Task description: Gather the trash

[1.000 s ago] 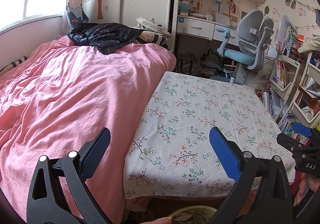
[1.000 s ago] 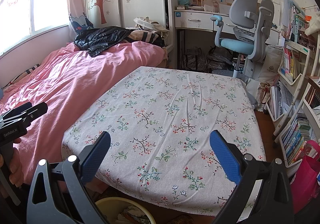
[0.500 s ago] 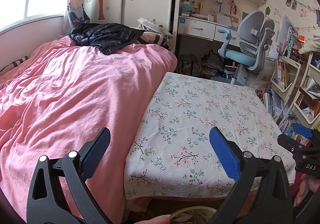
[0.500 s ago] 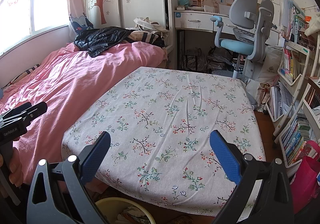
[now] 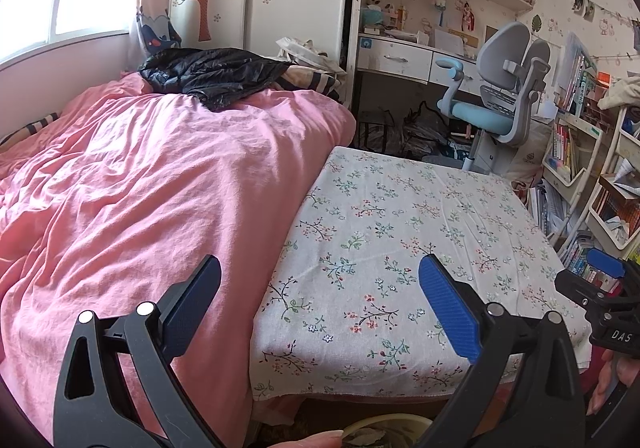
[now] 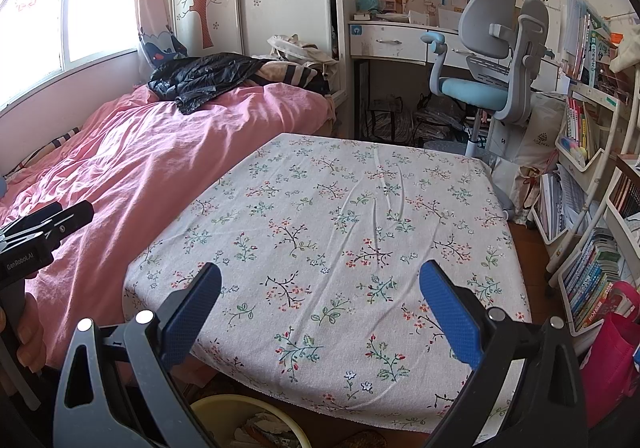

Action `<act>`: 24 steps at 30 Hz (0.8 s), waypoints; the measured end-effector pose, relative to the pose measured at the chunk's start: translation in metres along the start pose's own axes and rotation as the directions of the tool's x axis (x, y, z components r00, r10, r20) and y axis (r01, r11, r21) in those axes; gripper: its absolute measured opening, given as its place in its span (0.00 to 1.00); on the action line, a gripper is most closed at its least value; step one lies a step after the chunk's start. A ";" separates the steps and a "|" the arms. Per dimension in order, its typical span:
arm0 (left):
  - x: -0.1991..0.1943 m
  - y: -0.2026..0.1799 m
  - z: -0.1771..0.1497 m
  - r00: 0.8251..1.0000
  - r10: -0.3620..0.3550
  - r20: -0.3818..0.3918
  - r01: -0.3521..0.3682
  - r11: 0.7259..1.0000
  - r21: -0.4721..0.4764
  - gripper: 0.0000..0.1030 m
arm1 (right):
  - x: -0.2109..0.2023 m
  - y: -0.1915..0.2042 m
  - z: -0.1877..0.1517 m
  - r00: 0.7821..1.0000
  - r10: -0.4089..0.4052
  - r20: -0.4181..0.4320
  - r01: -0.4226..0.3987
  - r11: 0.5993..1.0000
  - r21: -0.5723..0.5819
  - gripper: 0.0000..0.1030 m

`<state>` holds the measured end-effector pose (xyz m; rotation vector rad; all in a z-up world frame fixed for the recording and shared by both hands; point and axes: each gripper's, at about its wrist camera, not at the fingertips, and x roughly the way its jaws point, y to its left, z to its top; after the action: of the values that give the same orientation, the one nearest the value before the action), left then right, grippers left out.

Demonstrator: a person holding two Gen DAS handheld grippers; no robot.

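Left tool (image 5: pixel 320 304) spread wide, empty, over bed (image 5: pixel 132 192) and tabletop (image 5: pixel 400 248) seam. Right tool (image 6: pixel 320 306) spread wide, empty, above tabletop. Bin (image 6: pixel 224 410) with trash (image 6: pixel 256 428) at bottom edge, below tabletop's near edge.

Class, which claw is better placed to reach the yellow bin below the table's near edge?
Probably right: the right claw is open, empty, and sees more of the yellow bin. The left claw, also open, sees only its rim.
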<state>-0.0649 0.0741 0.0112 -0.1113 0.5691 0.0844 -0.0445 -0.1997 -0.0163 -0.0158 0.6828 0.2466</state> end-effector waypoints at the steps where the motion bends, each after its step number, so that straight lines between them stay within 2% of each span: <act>1: 0.000 -0.001 -0.001 1.000 -0.001 0.000 0.001 1.000 -0.001 0.93 | 0.000 0.000 0.000 1.000 0.000 0.000 0.000 1.000 0.000 0.93; 16: -0.001 0.001 0.002 1.000 -0.002 -0.001 0.002 1.000 -0.002 0.93 | -0.001 0.002 0.004 1.000 -0.001 0.006 0.001 1.000 -0.021 0.93; 24: 0.004 -0.011 0.000 1.000 0.004 -0.005 -0.004 0.999 0.035 0.93 | -0.001 -0.002 0.006 1.000 0.013 0.020 -0.013 1.000 -0.017 0.93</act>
<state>-0.0605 0.0631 0.0097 -0.0766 0.5754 0.0780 -0.0406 -0.2015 -0.0110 -0.0249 0.6607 0.2644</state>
